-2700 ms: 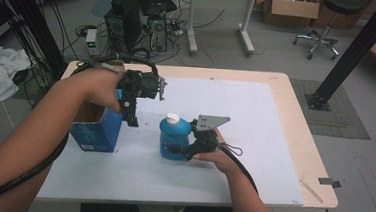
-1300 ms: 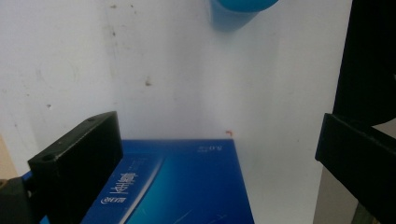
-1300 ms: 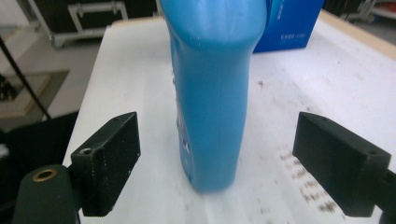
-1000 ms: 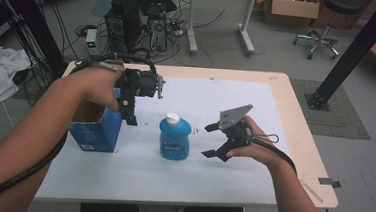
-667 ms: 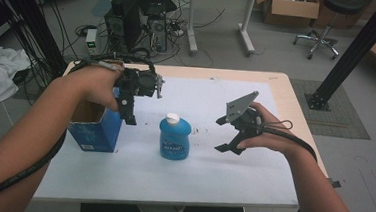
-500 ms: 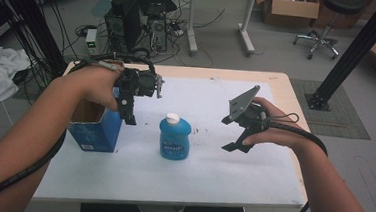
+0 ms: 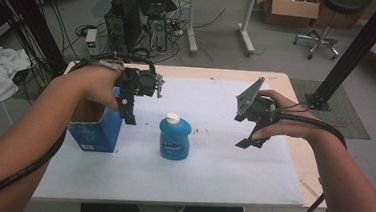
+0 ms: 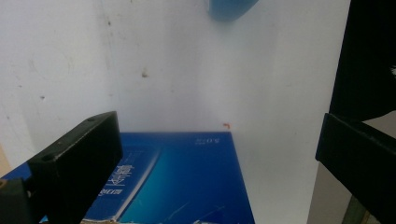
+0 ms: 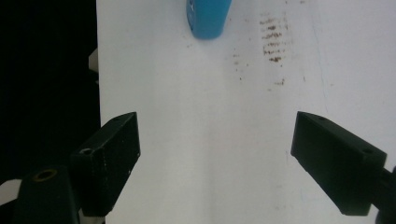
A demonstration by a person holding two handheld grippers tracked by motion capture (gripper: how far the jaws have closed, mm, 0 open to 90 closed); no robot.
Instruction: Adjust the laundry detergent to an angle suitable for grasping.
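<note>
The blue bottle point(image 7: 174, 137) is stood upright in the middle of the white mat point(image 7: 212, 163), touched by nothing. The left gripper point(image 7: 129, 116) is held wide apart over the blue box point(image 7: 95, 132) at the mat's left edge. The right gripper point(image 7: 247, 140) is held apart too, well to the right, with bare mat between.

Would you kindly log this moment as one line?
left gripper: open, over blue box | right gripper: open, empty | blue bottle: upright, free

Wooden table point(image 7: 292, 158) w/ white sheet point(image 7: 207, 162) over most of top. On sheet: blue bottle point(image 7: 174, 136) upright, centre; open blue box point(image 7: 95, 129) at left, near bottle.
</note>
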